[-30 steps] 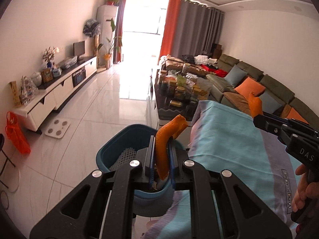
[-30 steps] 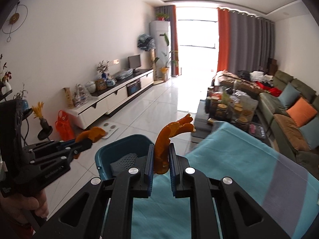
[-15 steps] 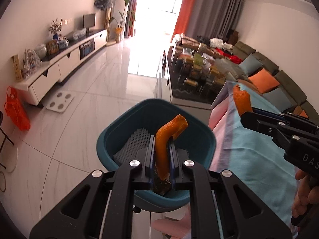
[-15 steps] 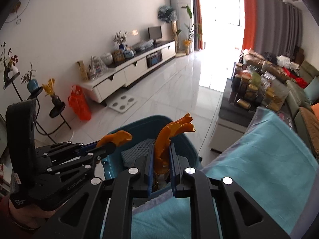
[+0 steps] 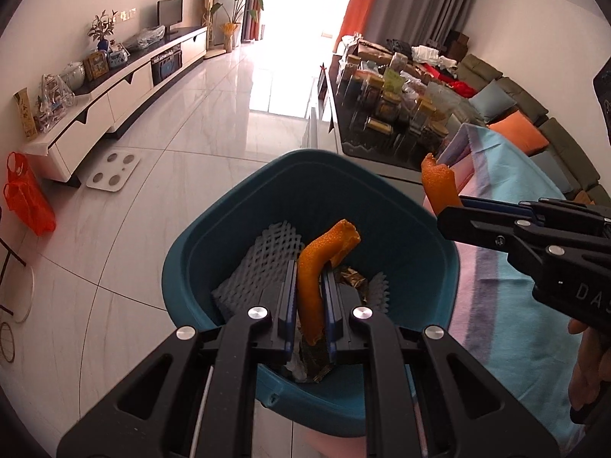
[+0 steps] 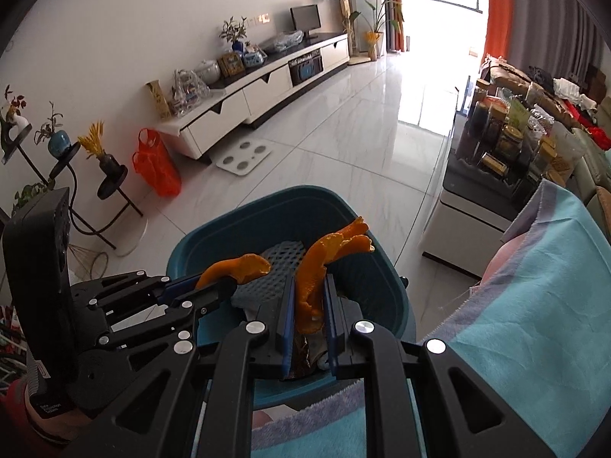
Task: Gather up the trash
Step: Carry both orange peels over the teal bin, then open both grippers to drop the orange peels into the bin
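While the left claw [image 5: 309,297] is clamped on a curled strip of orange peel [image 5: 319,267], the right claw [image 6: 309,305] pinches a forked orange peel piece [image 6: 324,263]. Both hang over the teal bin [image 5: 244,229], which holds white foam netting [image 5: 267,255] and dark wrappers. A blue cloth [image 6: 534,286] lies beside the bin; farther off, jars crowd a dark worktop [image 5: 355,145].

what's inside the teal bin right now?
In the teal bin: white foam fruit netting and a dark crumpled wrapper. Anything lower is hidden by both hand-held grippers and their orange peels.
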`<act>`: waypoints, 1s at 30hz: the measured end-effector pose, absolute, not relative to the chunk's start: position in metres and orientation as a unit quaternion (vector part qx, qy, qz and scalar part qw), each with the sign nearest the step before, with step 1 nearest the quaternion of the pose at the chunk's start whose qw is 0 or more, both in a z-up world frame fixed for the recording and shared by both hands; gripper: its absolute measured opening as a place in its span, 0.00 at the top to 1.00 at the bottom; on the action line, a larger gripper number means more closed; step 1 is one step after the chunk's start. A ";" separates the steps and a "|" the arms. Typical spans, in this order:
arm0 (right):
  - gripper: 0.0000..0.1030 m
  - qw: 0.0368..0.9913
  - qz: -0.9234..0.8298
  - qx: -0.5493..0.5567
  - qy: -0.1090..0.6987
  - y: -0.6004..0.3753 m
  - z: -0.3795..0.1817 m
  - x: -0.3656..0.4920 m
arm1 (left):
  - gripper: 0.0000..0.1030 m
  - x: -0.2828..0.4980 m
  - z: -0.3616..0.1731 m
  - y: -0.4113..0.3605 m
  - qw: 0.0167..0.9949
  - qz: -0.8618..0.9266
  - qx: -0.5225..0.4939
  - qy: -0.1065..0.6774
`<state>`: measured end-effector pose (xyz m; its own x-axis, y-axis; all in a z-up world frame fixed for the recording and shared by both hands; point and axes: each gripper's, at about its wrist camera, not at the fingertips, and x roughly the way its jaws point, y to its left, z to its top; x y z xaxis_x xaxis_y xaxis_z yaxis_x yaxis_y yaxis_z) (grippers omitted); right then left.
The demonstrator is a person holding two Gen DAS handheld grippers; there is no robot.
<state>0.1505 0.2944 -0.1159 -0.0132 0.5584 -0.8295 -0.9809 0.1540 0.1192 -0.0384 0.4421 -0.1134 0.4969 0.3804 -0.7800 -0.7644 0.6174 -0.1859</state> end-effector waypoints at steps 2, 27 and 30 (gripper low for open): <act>0.88 0.644 0.593 -0.272 0.400 0.298 -0.120 0.150 | 0.88 -0.032 -0.118 0.440 0.821 0.350 -0.267 0.364; 0.87 0.610 0.589 -0.313 0.427 0.325 -0.145 0.153 | 0.87 -0.011 -0.155 0.447 0.810 0.351 -0.271 0.385; 0.81 0.610 0.594 -0.303 0.428 0.323 -0.142 0.155 | 0.85 -0.012 -0.155 0.445 0.809 0.355 -0.269 0.384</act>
